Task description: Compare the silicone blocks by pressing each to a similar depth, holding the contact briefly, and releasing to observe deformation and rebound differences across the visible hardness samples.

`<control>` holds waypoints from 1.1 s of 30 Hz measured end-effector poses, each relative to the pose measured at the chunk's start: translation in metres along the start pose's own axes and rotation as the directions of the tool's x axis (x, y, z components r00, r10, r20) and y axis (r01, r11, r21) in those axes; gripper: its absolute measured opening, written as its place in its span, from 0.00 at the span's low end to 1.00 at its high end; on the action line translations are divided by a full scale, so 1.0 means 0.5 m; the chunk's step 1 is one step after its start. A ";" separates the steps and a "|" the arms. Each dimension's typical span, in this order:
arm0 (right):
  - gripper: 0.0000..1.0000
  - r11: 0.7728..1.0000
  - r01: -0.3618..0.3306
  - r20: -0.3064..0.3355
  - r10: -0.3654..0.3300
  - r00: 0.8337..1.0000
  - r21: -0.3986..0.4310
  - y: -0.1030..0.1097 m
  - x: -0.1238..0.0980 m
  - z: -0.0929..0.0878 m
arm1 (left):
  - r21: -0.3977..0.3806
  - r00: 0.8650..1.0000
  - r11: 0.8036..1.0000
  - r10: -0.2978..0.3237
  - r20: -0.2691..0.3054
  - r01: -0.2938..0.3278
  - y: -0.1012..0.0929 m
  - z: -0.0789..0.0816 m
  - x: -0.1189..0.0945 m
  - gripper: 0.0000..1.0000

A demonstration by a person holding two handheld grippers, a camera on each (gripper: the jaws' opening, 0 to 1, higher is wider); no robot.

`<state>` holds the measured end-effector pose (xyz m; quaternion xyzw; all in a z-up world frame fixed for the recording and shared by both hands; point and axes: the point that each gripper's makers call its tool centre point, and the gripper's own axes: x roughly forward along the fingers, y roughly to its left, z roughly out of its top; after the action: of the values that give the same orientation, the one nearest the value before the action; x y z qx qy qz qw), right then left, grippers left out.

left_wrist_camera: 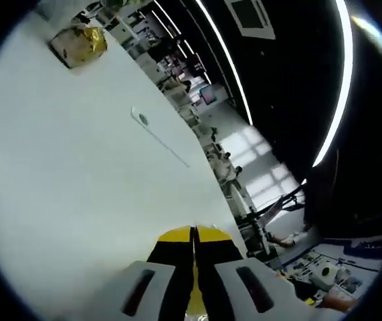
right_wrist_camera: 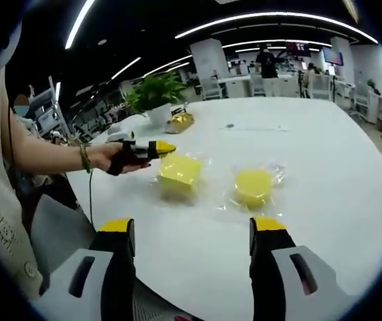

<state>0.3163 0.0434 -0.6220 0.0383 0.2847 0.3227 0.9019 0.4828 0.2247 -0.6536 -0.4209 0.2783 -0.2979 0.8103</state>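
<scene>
- big white bench (right_wrist_camera: 324, 154) carries everything; open office behind with ceiling light strips, a standing person far off, more desks
- person's forearm and hand (right_wrist_camera: 107, 158) reach in from the left of the right gripper view, wristband on, holding the left tool (right_wrist_camera: 152, 148); its yellow tips point at the square block, just beside its near edge, contact cannot be told from here
- left gripper view: that tool (left_wrist_camera: 193, 235) has jaws pressed together, nothing between them, camera rolled hard so the bench (left_wrist_camera: 77, 187) fills the left side; closed tips look like a poking end for pressing, my guess
- right tool (right_wrist_camera: 193, 227) hangs back low over the bench, jaws wide apart and empty, aimed so both samples sit between them in view; probably parked to watch the press
- potted plant (right_wrist_camera: 156, 97) in a white pot at the far side of the bench, out of the way
- square yellow silicone block (right_wrist_camera: 179, 170) and round yellow silicone block (right_wrist_camera: 253, 184) lie side by side mid-bench, apart, each on or in clear plastic wrap; spaced so each can be pressed alone
- gold foil-wrapped lump (right_wrist_camera: 180, 121) near the plant, also seen in the left gripper view (left_wrist_camera: 78, 45)
- small grey slot or port (left_wrist_camera: 141, 119) set in the bench top
- judged stage: first press on the square block about to start, round one untouched
</scene>
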 end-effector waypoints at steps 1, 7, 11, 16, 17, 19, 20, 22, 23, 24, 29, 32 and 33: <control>0.65 1.000 0.001 0.008 -0.001 1.000 -0.003 0.003 -0.002 0.003 | 0.021 1.000 1.000 -0.017 -0.008 0.017 -0.016 -0.002 -0.001 0.00; 0.64 1.000 0.000 0.042 0.001 0.999 -0.021 0.019 -0.015 0.015 | 0.139 0.997 0.989 -0.052 -0.050 0.059 -0.079 -0.019 -0.008 0.00; 0.64 0.999 0.003 0.065 0.000 0.998 -0.035 0.027 -0.025 0.021 | 0.256 0.995 0.964 -0.046 -0.088 0.067 -0.111 -0.037 -0.008 0.00; 0.63 1.000 0.001 0.088 0.001 0.996 -0.024 0.033 -0.043 0.022 | 0.314 0.990 0.945 -0.048 -0.134 0.088 -0.147 -0.060 -0.005 0.00; 0.62 1.000 -0.001 0.087 0.002 0.996 -0.013 0.034 -0.046 0.021 | 0.325 0.988 0.941 -0.054 -0.144 0.099 -0.154 -0.066 -0.004 0.00; 0.63 1.000 0.006 0.112 -0.004 0.994 -0.017 0.034 -0.054 0.028 | 0.345 0.985 0.932 -0.059 -0.165 0.114 -0.170 -0.077 -0.005 0.00; 0.64 1.000 0.006 0.118 -0.004 0.993 -0.019 0.035 -0.057 0.030 | 0.356 0.980 0.925 -0.069 -0.185 0.133 -0.179 -0.084 -0.006 0.00; 0.65 1.000 0.007 0.127 -0.005 0.992 -0.014 0.036 -0.060 0.036 | 0.387 0.977 0.911 -0.064 -0.205 0.141 -0.191 -0.092 -0.007 0.00; 0.65 1.000 0.003 0.132 0.000 0.991 -0.017 0.038 -0.060 0.040 | 0.396 0.975 0.906 -0.071 -0.212 0.152 -0.198 -0.094 -0.007 0.00; 0.65 1.000 0.000 0.132 0.003 0.991 -0.024 0.039 -0.059 0.041 | 0.385 0.973 0.909 -0.078 -0.219 0.159 -0.205 -0.094 -0.010 0.00; 0.67 0.998 -0.015 0.145 0.024 0.989 -0.064 0.051 -0.056 0.071 | 0.387 0.954 0.896 -0.112 -0.279 0.219 -0.251 -0.103 -0.028 0.00; 0.68 0.996 -0.021 0.152 0.033 0.988 -0.084 0.055 -0.053 0.084 | 0.424 0.939 0.865 -0.135 -0.315 0.267 -0.285 -0.108 -0.044 0.00; 0.69 0.995 -0.025 0.148 0.038 0.988 -0.093 0.057 -0.050 0.089 | 0.433 0.938 0.859 -0.138 -0.318 0.274 -0.293 -0.107 -0.048 0.00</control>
<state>0.3084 0.0558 -0.5657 0.0260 0.2008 0.3456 0.9163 0.3930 0.1457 -0.5510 -0.1933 0.2605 -0.4978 0.8043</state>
